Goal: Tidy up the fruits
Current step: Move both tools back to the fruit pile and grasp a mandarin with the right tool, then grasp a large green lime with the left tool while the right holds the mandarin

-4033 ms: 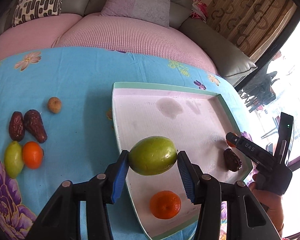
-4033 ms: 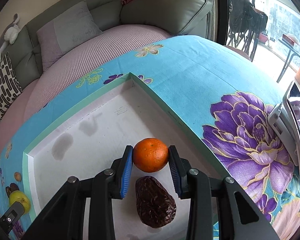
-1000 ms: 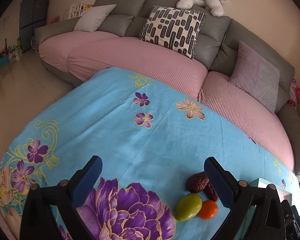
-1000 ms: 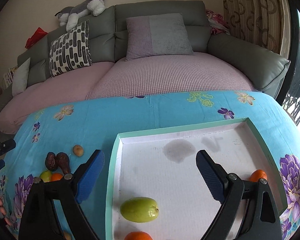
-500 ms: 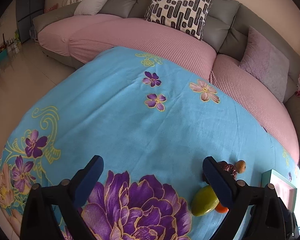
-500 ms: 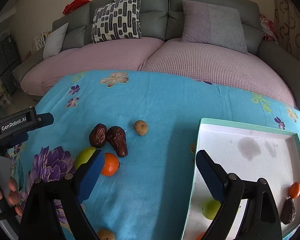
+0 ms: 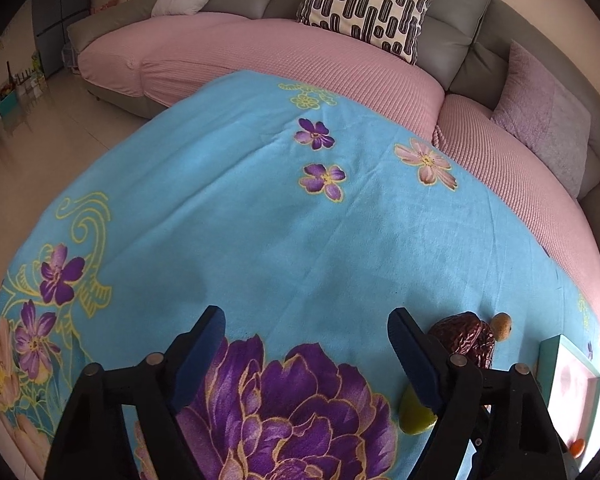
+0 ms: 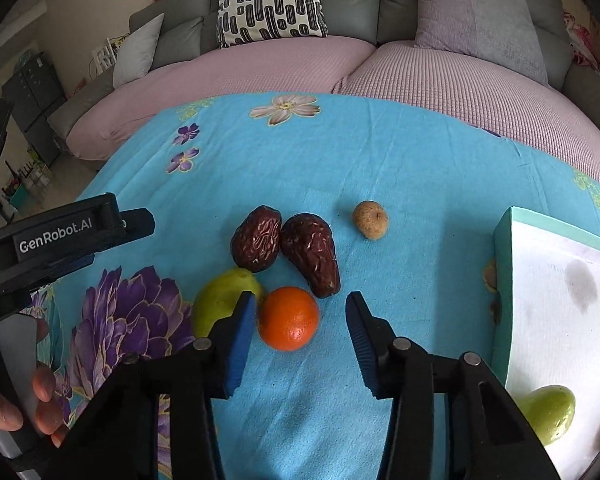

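In the right wrist view my right gripper [image 8: 300, 316] is open with an orange [image 8: 288, 318] between its blue pads, close to the left pad. A green fruit [image 8: 216, 300] lies left of it, two dark dates [image 8: 256, 238] [image 8: 312, 258] behind it, and a small brown fruit [image 8: 370, 219] farther back. The white tray [image 8: 502, 280] at the right holds a green fruit [image 8: 550, 412]. My left gripper [image 7: 306, 348] is open and empty over the purple flower print; it also shows in the right wrist view [image 8: 60, 236]. Beside its right finger lie a date [image 7: 466, 338] and a green fruit [image 7: 414, 416].
The table wears a blue flowered cloth [image 8: 380, 160]. A pink and grey sofa [image 8: 260, 64] with cushions curves behind it. The tray corner [image 7: 556, 364] shows at the right of the left wrist view, next to a small brown fruit [image 7: 501, 325].
My right gripper has moved down and in over the loose fruits, and the orange now sits between its pads. My left gripper has moved slightly forward over the cloth.
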Motion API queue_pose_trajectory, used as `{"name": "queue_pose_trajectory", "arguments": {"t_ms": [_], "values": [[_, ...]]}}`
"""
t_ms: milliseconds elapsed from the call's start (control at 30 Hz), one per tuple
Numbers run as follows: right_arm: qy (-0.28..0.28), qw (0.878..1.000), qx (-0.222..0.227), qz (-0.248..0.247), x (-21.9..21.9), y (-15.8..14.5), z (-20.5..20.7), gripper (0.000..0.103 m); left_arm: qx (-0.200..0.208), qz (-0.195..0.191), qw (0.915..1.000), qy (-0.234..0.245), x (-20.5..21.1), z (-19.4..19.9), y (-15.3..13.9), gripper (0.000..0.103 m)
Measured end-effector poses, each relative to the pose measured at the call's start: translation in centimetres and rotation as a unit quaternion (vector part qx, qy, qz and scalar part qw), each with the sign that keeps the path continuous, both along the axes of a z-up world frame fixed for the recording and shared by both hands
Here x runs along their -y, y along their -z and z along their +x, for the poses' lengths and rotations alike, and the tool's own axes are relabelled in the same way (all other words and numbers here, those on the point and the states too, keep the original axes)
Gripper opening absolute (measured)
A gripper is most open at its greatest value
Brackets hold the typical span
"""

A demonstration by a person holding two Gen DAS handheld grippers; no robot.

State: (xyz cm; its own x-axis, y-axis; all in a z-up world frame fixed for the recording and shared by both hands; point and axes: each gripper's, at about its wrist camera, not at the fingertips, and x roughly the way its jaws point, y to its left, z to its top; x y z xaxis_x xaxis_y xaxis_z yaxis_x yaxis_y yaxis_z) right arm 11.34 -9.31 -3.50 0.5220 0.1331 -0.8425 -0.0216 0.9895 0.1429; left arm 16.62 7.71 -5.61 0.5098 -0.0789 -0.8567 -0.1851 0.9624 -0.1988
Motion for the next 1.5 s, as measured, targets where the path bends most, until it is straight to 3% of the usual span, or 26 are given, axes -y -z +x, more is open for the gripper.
{"name": "queue_pose_trajectory", "arguments": {"t_ms": [467,567,867,967,1167,1500], "values": [[0.022,0.998,-0.02,0.056,0.8,0.4,0.2,0.039,-0.002,-0.033,0.9993,0.017,0.8,0.1,-0.3,0.086],[0.024,0.997,-0.021,0.074,1.0,0.5,0.1,0.033,-0.006,-0.033,0.9992,0.022,1.0,0.1,-0.2,0.086],[0.032,0.996,-0.025,0.081,1.3,0.5,-0.1,0.032,-0.017,-0.047,0.9981,0.036,2.1,0.0,0.1,0.086],[0.042,0.997,-0.023,0.063,1.9,0.1,-0.4,0.032,-0.021,-0.051,0.9975,0.045,2.6,-0.1,0.1,0.086],[0.075,0.995,-0.016,0.057,4.3,-1.1,-1.2,0.032,-0.039,-0.08,0.9933,0.072,3.8,-0.2,0.6,0.086],[0.122,0.99,0.028,0.06,8.1,-4.8,-2.8,0.032,-0.052,-0.077,0.9878,0.125,6.6,-0.5,0.7,0.06]]}}
